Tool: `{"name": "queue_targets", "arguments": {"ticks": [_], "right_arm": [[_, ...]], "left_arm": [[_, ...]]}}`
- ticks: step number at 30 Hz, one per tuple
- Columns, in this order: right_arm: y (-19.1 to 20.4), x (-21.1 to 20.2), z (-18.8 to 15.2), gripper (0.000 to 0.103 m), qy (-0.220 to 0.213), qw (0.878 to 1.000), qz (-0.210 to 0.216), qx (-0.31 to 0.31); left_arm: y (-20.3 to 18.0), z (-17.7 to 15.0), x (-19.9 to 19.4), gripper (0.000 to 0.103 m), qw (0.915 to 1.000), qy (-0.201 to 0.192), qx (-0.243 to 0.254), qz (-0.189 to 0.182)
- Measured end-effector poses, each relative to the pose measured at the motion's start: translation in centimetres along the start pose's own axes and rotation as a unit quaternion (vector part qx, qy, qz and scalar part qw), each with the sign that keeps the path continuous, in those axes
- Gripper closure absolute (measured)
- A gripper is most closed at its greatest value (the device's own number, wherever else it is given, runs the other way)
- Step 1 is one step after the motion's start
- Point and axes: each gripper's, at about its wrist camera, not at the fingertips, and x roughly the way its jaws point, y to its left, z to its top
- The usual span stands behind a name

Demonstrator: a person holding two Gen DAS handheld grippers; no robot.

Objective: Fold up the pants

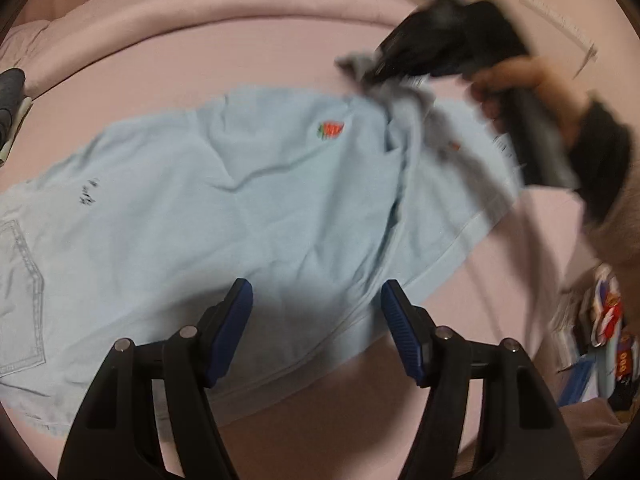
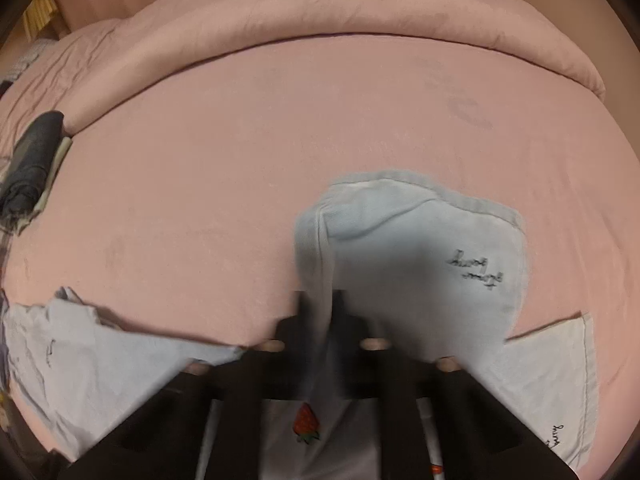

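Note:
Light blue pants point(image 1: 240, 208) lie spread across the pink bed, with a strawberry patch point(image 1: 330, 130) near the middle and a back pocket point(image 1: 20, 300) at the left. My left gripper point(image 1: 316, 312) hovers open over their near edge, its blue pads point(image 1: 236, 320) apart with nothing between them. At the upper right a hand point(image 1: 520, 84) holds my right gripper point(image 1: 372, 76), which pinches a lifted fold of the fabric. In the right wrist view my right gripper point(image 2: 324, 300) is shut on a ridge of the pants point(image 2: 420, 248), whose hem end hangs beyond it.
The pink sheet point(image 2: 240, 160) covers the bed, and a rolled pink duvet point(image 2: 320, 20) lies along the far side. A dark folded garment point(image 2: 34, 160) sits at the left edge. Colourful clutter point(image 1: 600, 320) stands beside the bed at the right.

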Motion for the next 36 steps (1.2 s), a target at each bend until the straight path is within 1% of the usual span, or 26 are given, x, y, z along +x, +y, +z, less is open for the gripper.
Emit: {"name": "queue_targets", "arguments": {"ticks": [1, 2, 3, 4, 6, 7, 9, 11, 12, 13, 14, 15, 16, 18, 19, 20, 22, 24, 25, 27, 29, 30, 31, 32, 34, 36], "right_arm": [[-0.6, -0.7, -0.2, 0.098, -0.01, 1.0, 0.01, 0.007], [-1.1, -2.0, -0.5, 0.098, -0.024, 0.999, 0.021, 0.017], [-2.1, -4.1, -1.3, 0.098, -0.054, 0.997, 0.043, 0.03], [-2.6, -5.8, -1.9, 0.098, -0.081, 0.994, 0.062, 0.039], [-4.2, -9.9, -4.5, 0.098, -0.144, 0.984, 0.089, 0.056], [-5.2, -11.8, -6.3, 0.098, -0.175, 0.976, 0.105, 0.076], [-8.1, -13.6, -10.8, 0.098, -0.201, 0.961, 0.136, 0.135], [-10.4, -12.8, -13.9, 0.098, -0.198, 0.954, 0.133, 0.179], [-11.6, -11.6, -15.4, 0.098, -0.183, 0.954, 0.128, 0.202], [-12.8, -10.0, -16.8, 0.098, -0.158, 0.951, 0.131, 0.231], [-13.8, -8.6, -17.8, 0.094, -0.138, 0.945, 0.144, 0.26], [-15.0, -7.6, -19.1, 0.089, -0.123, 0.934, 0.164, 0.292], [-15.7, -7.1, -20.4, 0.085, -0.119, 0.921, 0.182, 0.323], [-16.9, -6.9, -21.2, 0.08, -0.136, 0.898, 0.219, 0.356], [-17.1, -7.1, -21.4, 0.073, -0.145, 0.895, 0.217, 0.361], [-17.3, -7.5, -21.2, 0.067, -0.155, 0.896, 0.209, 0.359], [-17.2, -8.3, -20.8, 0.061, -0.169, 0.899, 0.195, 0.353], [-17.8, -8.5, -20.8, 0.061, -0.174, 0.903, 0.181, 0.348], [-18.1, -8.5, -20.5, 0.061, -0.171, 0.905, 0.171, 0.349], [-18.2, -8.5, -20.0, 0.062, -0.168, 0.908, 0.169, 0.344], [-18.0, -8.4, -19.5, 0.085, -0.164, 0.919, 0.148, 0.328], [-17.7, -8.5, -19.1, 0.09, -0.161, 0.925, 0.136, 0.317], [-17.4, -8.7, -18.7, 0.091, -0.161, 0.929, 0.129, 0.308], [-17.2, -9.1, -18.2, 0.094, -0.162, 0.93, 0.127, 0.303], [-17.1, -10.1, -17.7, 0.094, -0.173, 0.93, 0.132, 0.296], [-17.2, -11.3, -17.5, 0.094, -0.189, 0.93, 0.126, 0.289]], "left_arm": [[-0.1, 0.0, 0.2, 0.04, 1.0, -0.002, 0.005, 0.005], [-0.3, -0.2, 0.2, 0.046, 0.9998, -0.007, 0.011, 0.013], [-0.4, -0.2, 0.2, 0.052, 0.9998, -0.008, 0.012, 0.016], [-0.3, -0.2, 0.2, 0.053, 0.9998, -0.008, 0.009, 0.015], [-0.2, -0.3, 0.2, 0.059, 0.9999, -0.01, 0.002, 0.014], [-0.1, -0.4, 0.2, 0.059, 0.9999, -0.011, -0.002, 0.011], [-0.1, -0.5, 0.2, 0.059, 0.9999, -0.012, -0.007, 0.006], [0.2, -0.5, 0.2, 0.06, 0.9999, -0.012, -0.009, 0.003], [0.1, -0.5, 0.3, 0.06, 0.9999, -0.011, -0.009, 0.003], [0.1, -0.5, 0.3, 0.06, 0.9999, -0.009, -0.007, 0.004], [0.1, -0.3, 0.3, 0.06, 0.9999, -0.007, -0.004, 0.007], [0.0, -0.1, 0.2, 0.06, 0.9999, -0.006, 0.0, 0.011], [-0.2, 0.0, 0.3, 0.059, 0.9999, -0.004, 0.003, 0.015], [-0.5, 0.1, 0.4, 0.059, 0.9997, -0.003, 0.008, 0.023], [-0.7, 0.2, 0.6, 0.059, 0.9996, -0.002, 0.01, 0.027], [-1.1, 0.6, 0.9, 0.059, 0.9994, -0.002, 0.013, 0.032], [-1.7, 0.7, 1.1, 0.06, 0.9988, -0.003, 0.025, 0.043], [-2.0, 0.8, 1.3, 0.061, 0.9981, -0.005, 0.033, 0.052], [-1.9, 0.8, 1.5, 0.064, 0.9978, -0.006, 0.036, 0.055], [-2.1, 0.7, 1.5, 0.082, 0.9973, -0.006, 0.046, 0.057], [-1.8, 0.8, 1.6, 0.091, 0.9967, -0.004, 0.059, 0.056], [-1.9, 0.9, 1.7, 0.092, 0.9961, -0.004, 0.066, 0.059], [-2.2, 1.1, 1.6, 0.093, 0.9955, -0.005, 0.074, 0.06], [-2.0, 0.8, 1.2, 0.095, 0.9955, -0.007, 0.075, 0.057], [-2.0, 0.8, 0.3, 0.095, 0.9958, -0.019, 0.073, 0.052], [-1.6, 0.6, -0.4, 0.094, 0.996, -0.024, 0.075, 0.042]]}}
